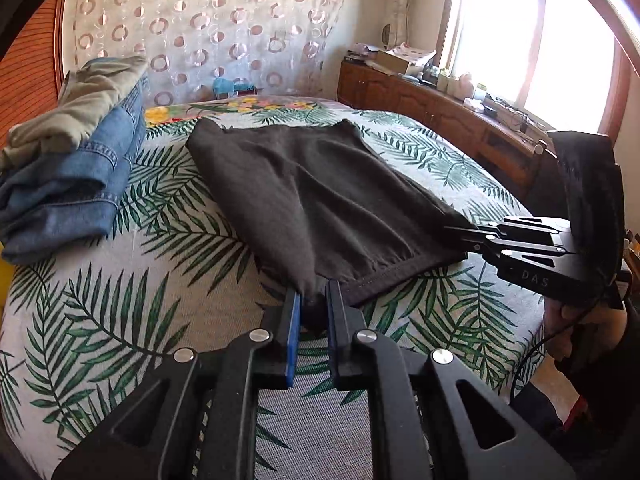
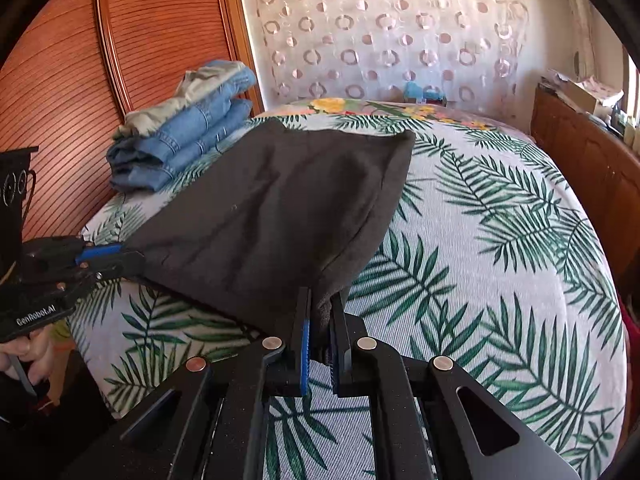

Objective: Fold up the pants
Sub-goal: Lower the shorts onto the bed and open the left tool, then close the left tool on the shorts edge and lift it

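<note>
The dark grey pants [image 1: 320, 192] lie spread on the bed [image 1: 120, 320], on a bedspread with big green leaves. The far end of the pants rests flat on the bed. The near end is held at two corners.

The left tool [image 1: 314, 300] is pinched tight on the near left corner of the pants. A bunch of dark cloth sits squeezed between its two fingers [image 1: 291, 320], which have blue pads. The right tool [image 1: 460, 236] comes in from the right side and is clamped on the other near corner, by the stitched hem. A hand [image 1: 576, 320] holds that tool from below.

From the right wrist view, the right tool [image 2: 320, 320] grips a thick fold of the pants [image 2: 272, 208] between its fingers. The left tool [image 2: 132, 258] shows at the left edge, shut on the far corner of the same edge. Another hand [image 2: 24, 356] holds it.

The edge of cloth between the two tools is pulled fairly straight.

A stack of folded clothes [image 1: 76, 172] sits on the bed to the left of the pants, well apart from them. It has blue jeans with a pale green piece on top. A wooden cabinet [image 1: 440, 120] stands along the right side of the bed, under a bright window [image 1: 528, 40].
</note>
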Demonstrator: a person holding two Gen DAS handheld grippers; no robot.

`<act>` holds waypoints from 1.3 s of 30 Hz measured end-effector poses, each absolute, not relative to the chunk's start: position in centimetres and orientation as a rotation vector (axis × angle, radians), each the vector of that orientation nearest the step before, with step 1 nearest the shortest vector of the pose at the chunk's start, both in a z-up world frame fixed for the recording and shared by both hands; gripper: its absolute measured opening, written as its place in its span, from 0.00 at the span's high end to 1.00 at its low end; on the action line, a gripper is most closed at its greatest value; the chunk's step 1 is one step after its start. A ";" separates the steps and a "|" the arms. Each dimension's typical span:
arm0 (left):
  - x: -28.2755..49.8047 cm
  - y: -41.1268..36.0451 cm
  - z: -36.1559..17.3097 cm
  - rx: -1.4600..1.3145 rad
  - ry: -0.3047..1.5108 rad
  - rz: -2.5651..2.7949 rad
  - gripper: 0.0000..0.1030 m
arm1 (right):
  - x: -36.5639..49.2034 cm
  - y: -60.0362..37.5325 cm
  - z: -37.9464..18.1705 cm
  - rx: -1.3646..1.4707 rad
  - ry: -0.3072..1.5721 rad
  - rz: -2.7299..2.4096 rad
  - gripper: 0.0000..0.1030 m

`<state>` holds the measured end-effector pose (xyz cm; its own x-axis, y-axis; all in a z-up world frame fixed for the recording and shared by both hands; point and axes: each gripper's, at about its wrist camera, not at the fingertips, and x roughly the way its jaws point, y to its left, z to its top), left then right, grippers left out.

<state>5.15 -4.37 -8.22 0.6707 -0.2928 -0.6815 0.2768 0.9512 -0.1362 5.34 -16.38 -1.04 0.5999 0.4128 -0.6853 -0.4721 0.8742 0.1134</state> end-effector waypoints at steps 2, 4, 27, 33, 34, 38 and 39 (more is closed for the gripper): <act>5.1 -4.3 -8.4 -0.021 0.776 -0.317 0.88 | 5.4 -16.4 -1.3 -0.080 0.771 0.506 0.93; 5.1 -4.3 -8.5 -0.025 0.775 -0.316 0.87 | 5.4 -16.4 -1.3 -0.072 0.768 0.506 0.93; 6.7 -2.7 -9.0 -0.088 0.794 -0.245 0.53 | 5.1 -15.9 -2.5 -0.103 0.759 0.494 0.94; 6.5 -3.0 -9.2 -0.087 0.802 -0.263 0.53 | 5.0 -15.9 -2.5 -0.121 0.753 0.490 0.94; 6.4 -3.0 -9.2 -0.087 0.801 -0.266 0.53 | 5.0 -15.9 -2.5 -0.123 0.751 0.490 0.94; 6.5 -3.2 -9.4 -0.083 0.804 -0.264 0.54 | 5.0 -15.9 -2.6 -0.123 0.751 0.489 0.94; 6.5 -3.2 -9.5 -0.091 0.808 -0.269 0.58 | 5.0 -15.9 -2.6 -0.123 0.751 0.489 0.94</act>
<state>6.50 -3.19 -9.47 0.6593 -0.2719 -0.7010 0.2031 0.9621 -0.1821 4.97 -15.87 -2.56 0.6254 0.3817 -0.6805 -0.4676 0.8816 0.0647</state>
